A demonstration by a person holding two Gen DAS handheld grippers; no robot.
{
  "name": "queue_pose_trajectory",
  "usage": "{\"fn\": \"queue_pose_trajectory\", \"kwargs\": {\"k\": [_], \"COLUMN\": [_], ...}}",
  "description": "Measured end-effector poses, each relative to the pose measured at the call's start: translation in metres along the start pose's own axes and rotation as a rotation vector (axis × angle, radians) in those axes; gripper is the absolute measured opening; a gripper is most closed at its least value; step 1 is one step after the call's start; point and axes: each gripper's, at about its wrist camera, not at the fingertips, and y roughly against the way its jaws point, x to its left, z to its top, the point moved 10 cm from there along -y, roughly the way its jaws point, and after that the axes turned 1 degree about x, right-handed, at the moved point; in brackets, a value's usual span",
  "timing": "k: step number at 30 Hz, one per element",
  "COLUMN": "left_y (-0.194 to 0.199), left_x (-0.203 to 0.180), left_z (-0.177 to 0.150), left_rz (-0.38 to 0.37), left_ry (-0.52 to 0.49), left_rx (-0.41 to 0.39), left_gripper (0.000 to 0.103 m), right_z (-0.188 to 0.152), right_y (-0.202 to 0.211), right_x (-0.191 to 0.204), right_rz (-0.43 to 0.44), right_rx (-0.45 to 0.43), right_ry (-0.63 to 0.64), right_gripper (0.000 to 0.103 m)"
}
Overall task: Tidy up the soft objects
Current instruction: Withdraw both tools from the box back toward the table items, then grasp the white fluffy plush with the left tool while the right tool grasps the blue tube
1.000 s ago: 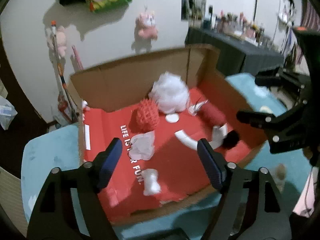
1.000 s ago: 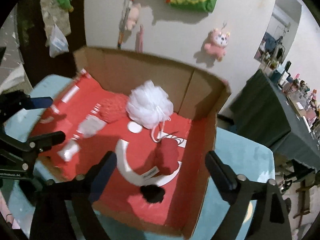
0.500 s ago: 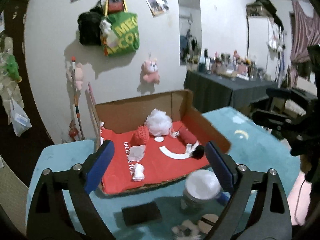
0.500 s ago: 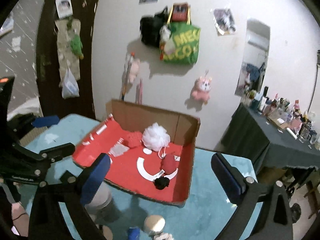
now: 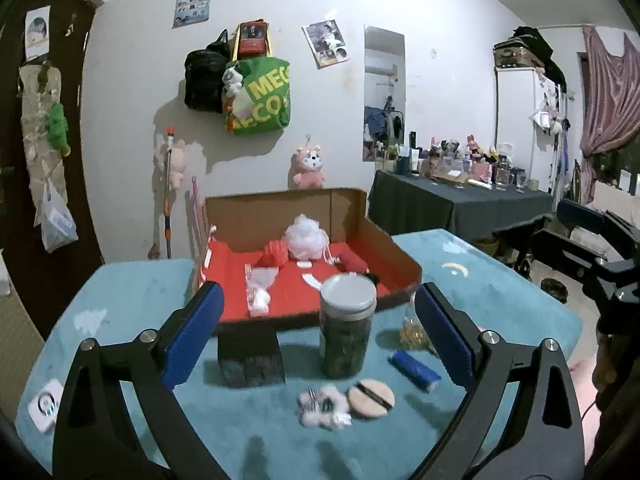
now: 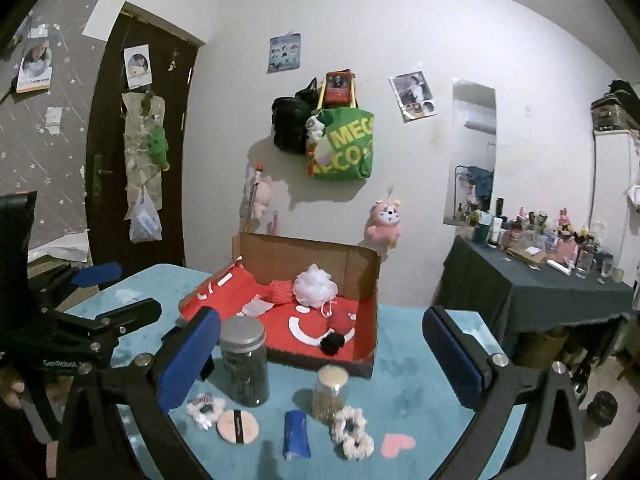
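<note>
An open cardboard box with a red lining stands on the teal table and holds a white mesh pouf, a red spiky ball, a red soft item and a black pompom. On the table in front lie a white fluffy scrunchie, a round powder puff and a cream scrunchie. My left gripper and right gripper are both open and empty, held back above the table's near side.
A tall dark jar with a grey lid, a small cork-lidded jar, a blue tube, a black block and a white square device stand on the table. A cluttered dark table is at right.
Both grippers have pulled back and up from over the box. The view now takes in the whole table and the items in front of the box.
</note>
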Motion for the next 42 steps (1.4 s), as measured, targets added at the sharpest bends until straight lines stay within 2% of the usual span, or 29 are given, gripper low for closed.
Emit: {"fn": "queue_pose_trajectory", "kwargs": {"k": [8, 16, 27, 34, 42], "left_y": [0.013, 0.001, -0.027, -0.044, -0.058], "left_x": [-0.004, 0.000, 0.005, 0.008, 0.011], "left_z": [-0.038, -0.076, -0.121, -0.146, -0.160], "left_rz": [0.067, 0.087, 0.095, 0.086, 0.079], "left_ry": [-0.007, 0.013, 0.029, 0.048, 0.058], "left_rx": [-0.013, 0.041, 0.159, 0.240, 0.291], "left_gripper": [0.098, 0.098, 0.098, 0.098, 0.098], "right_z": [-0.048, -0.089, -0.139, -0.159, -0.169], "right_y": [0.007, -0.009, -0.040, -0.051, -0.060], "right_x": [0.003, 0.004, 0.013, 0.013, 0.011], "right_rz": [-0.019, -0.051, -0.045, -0.027, -0.009], "right_rx": [0.034, 0.091, 0.208, 0.261, 0.299], "right_ry": [-0.045, -0.060, -0.061, -0.085, -0.106], "right_gripper": [0.103, 0.103, 0.103, 0.103, 0.103]}}
